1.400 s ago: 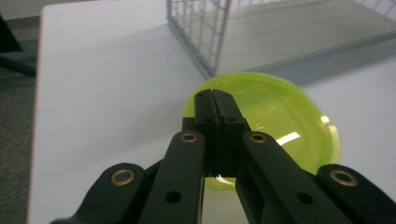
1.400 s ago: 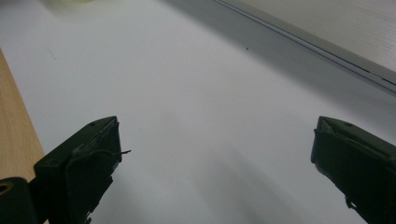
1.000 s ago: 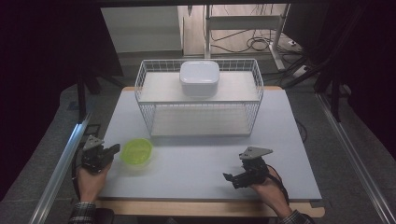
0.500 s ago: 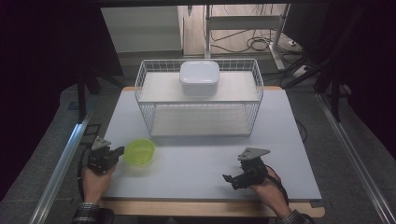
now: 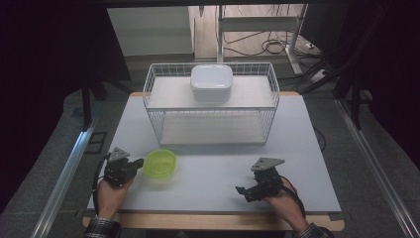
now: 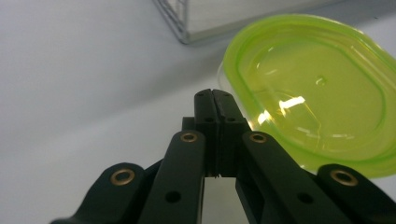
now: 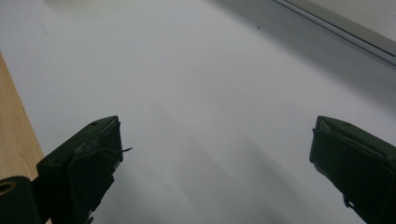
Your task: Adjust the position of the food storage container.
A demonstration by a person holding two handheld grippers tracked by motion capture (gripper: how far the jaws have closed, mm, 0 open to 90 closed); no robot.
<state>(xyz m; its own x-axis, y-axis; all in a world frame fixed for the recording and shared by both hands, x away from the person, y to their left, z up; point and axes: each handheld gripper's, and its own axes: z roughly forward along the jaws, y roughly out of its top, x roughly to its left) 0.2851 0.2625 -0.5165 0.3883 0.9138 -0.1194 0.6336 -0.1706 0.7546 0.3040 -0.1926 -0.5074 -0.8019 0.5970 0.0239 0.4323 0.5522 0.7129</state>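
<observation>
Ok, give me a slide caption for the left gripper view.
Shut left gripper beside a translucent green oval plastic lid on the white table.

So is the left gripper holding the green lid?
No, the left gripper has its jaws shut on nothing, with the green lid lying on the table just beside the tips.

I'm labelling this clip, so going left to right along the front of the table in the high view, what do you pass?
left gripper → green container lid → right gripper
</observation>
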